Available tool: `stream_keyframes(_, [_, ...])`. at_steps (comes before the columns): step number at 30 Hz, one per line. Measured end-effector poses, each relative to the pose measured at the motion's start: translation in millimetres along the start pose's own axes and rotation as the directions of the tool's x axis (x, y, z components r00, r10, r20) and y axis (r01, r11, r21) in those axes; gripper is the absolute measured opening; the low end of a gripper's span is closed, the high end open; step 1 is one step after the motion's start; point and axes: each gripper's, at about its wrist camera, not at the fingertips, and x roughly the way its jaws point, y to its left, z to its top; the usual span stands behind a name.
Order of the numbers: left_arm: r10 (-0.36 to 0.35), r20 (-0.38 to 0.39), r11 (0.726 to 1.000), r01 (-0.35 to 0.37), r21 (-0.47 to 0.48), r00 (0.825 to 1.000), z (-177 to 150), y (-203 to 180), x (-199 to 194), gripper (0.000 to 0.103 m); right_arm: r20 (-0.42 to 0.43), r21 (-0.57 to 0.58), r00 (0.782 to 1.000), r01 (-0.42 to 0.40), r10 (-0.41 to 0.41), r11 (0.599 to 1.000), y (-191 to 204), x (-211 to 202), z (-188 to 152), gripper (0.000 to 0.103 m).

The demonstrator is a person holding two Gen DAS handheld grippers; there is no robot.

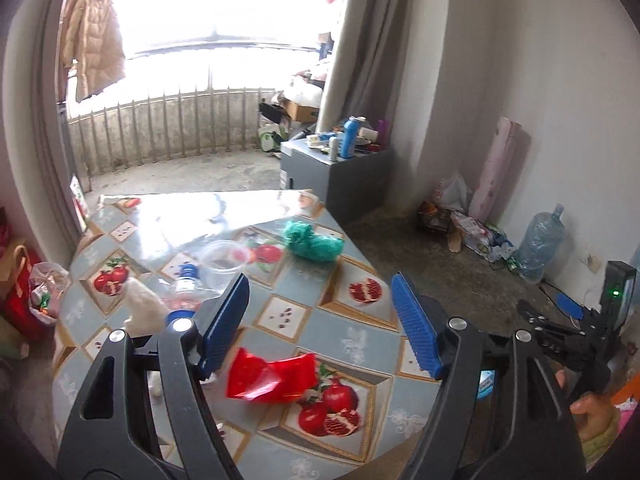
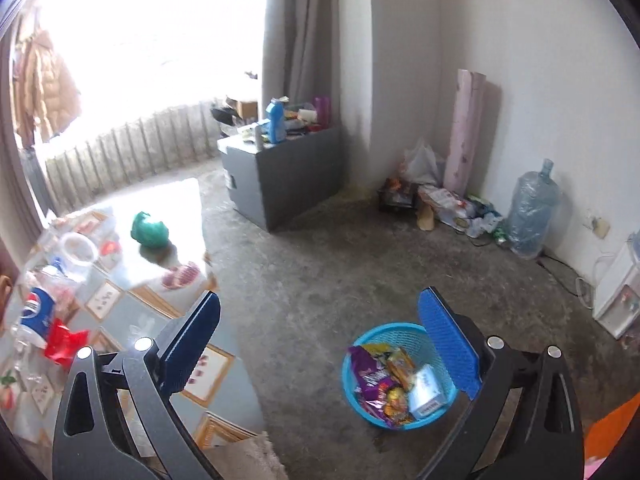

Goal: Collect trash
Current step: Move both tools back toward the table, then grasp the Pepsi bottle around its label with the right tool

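My left gripper (image 1: 320,320) is open and empty above the table (image 1: 360,344) with the pomegranate-print cloth. A crumpled red wrapper (image 1: 270,378) lies just below, between its fingers. Farther off lie a green bag (image 1: 314,240), a clear plastic cup (image 1: 224,260), a plastic bottle with a blue cap (image 1: 186,292) and a white crumpled tissue (image 1: 144,312). My right gripper (image 2: 320,344) is open and empty over the floor, above a blue trash basket (image 2: 356,396) holding several wrappers and a small box. The right wrist view also shows the red wrapper (image 2: 64,342), a Pepsi cup (image 2: 36,316) and the green bag (image 2: 150,230).
A grey cabinet (image 2: 276,176) with bottles stands by the curtain. A large water jug (image 2: 532,216), a pink roll (image 2: 466,128) and floor clutter sit along the right wall. Bags (image 1: 36,296) sit left of the table. The right gripper shows at the left wrist view's right edge (image 1: 568,332).
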Motion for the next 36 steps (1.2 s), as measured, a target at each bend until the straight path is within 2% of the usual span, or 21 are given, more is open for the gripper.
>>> stream_keyframes(1, [0.031,0.014,0.999,-0.031,-0.019,0.999,-0.7,13.0,-9.8,0.069,0.019,0.017,0.999,-0.048,0.047,0.999,1.0,-4.7,0.9,0.097])
stream_keyframes(3, [0.103,0.043,0.993,-0.101,-0.064,0.994,-3.1,41.6,-31.5,0.069,0.038,0.039,0.995,-0.093,0.092,0.995,10.8,-9.7,2.4,0.097])
stream_keyframes(6, [0.209,0.061,0.971,-0.2,-0.131,0.976,-11.1,81.7,-61.2,0.069,0.031,0.042,0.982,-0.185,0.184,0.982,31.9,-9.7,2.8,0.097])
stream_keyframes(8, [0.261,0.056,0.952,-0.247,-0.181,0.964,-19.2,107.1,-75.8,0.069,0.005,0.039,0.965,-0.262,0.262,0.964,49.4,-7.3,3.5,0.097])
stream_keyframes(11, [0.299,0.044,0.929,-0.281,-0.243,0.953,-32.5,137.3,-89.6,0.069,-0.022,0.027,0.934,-0.357,0.357,0.934,77.6,-8.3,-0.1,0.096])
stream_keyframes(15, [0.282,0.02,0.919,-0.264,-0.292,0.959,-48.5,158.7,-88.9,0.069,-0.069,0.017,0.891,-0.449,0.449,0.893,108.7,-12.7,-5.1,0.09])
stream_keyframes(20, [0.189,-0.014,0.938,-0.185,-0.294,0.982,-62.1,157.3,-58.7,0.068,-0.162,0.053,0.846,-0.507,0.508,0.86,134.4,-0.9,-10.8,0.077])
stream_keyframes(23, [0.123,-0.036,0.949,-0.129,-0.288,0.992,-69.4,156.9,-35.1,0.06,-0.222,0.095,0.807,-0.54,0.547,0.836,148.4,11.8,-13.6,0.069])
stream_keyframes(25, [0.096,-0.053,0.951,-0.107,-0.289,0.994,-73.2,159.8,-17.9,0.053,-0.267,0.13,0.765,-0.574,0.586,0.808,162.5,23.3,-13.7,0.066])
stream_keyframes(27, [0.072,-0.066,0.953,-0.088,-0.29,0.995,-77.4,164.7,-0.2,0.042,-0.313,0.172,0.713,-0.607,0.627,0.776,180.8,36.6,-13.9,0.062])
stream_keyframes(30, [0.042,-0.11,0.954,-0.073,-0.292,0.993,-82.7,172.6,28.2,0.025,-0.382,0.232,0.626,-0.648,0.68,0.726,214.1,59.9,-15.9,0.06])
stream_keyframes(32, [0.015,-0.147,0.952,-0.059,-0.3,0.989,-86.4,178.1,46.5,0.018,-0.428,0.277,0.561,-0.665,0.709,0.694,236.8,76.6,-18.7,0.057])
stream_keyframes(36, [-0.027,-0.195,0.954,-0.033,-0.297,0.98,-93.0,185.6,77.1,0.01,-0.513,0.335,0.449,-0.681,0.732,0.652,283.4,109.3,-28.7,0.057])
